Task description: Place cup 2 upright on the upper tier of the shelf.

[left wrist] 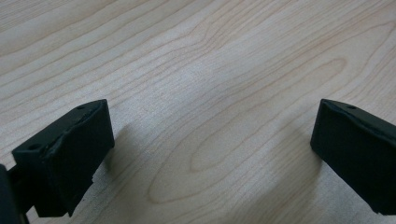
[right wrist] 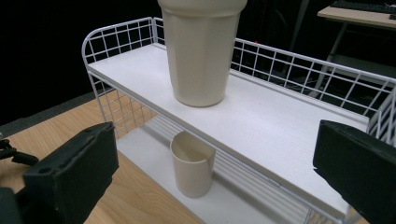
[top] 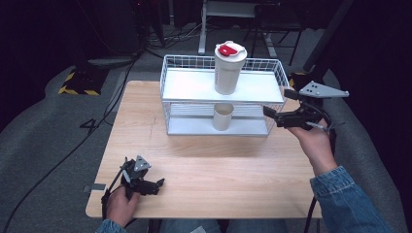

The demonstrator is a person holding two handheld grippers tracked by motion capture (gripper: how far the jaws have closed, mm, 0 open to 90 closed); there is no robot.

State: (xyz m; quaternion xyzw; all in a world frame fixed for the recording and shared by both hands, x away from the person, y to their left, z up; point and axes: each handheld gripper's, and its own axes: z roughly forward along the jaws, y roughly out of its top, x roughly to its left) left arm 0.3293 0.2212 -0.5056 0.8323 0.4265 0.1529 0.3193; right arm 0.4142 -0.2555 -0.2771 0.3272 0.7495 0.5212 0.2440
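From above, the tall tumbler (top: 229,68) shows a red-capped lid; the right gripper view looks into the one small cup (right wrist: 192,163) on the lower shelf of the wire rack (top: 184,63). The right gripper (top: 274,116) hangs released beside the rack; the left gripper (top: 158,184) rests released near the table's (top: 218,165) front edge.

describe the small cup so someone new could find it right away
On the wooden table stands a white wire rack with two shelves. The small cup sits on the lower shelf, directly under the tall tumbler. Unlike the tumbler with its red-tabbed lid, it is short, open-topped and plain cream.
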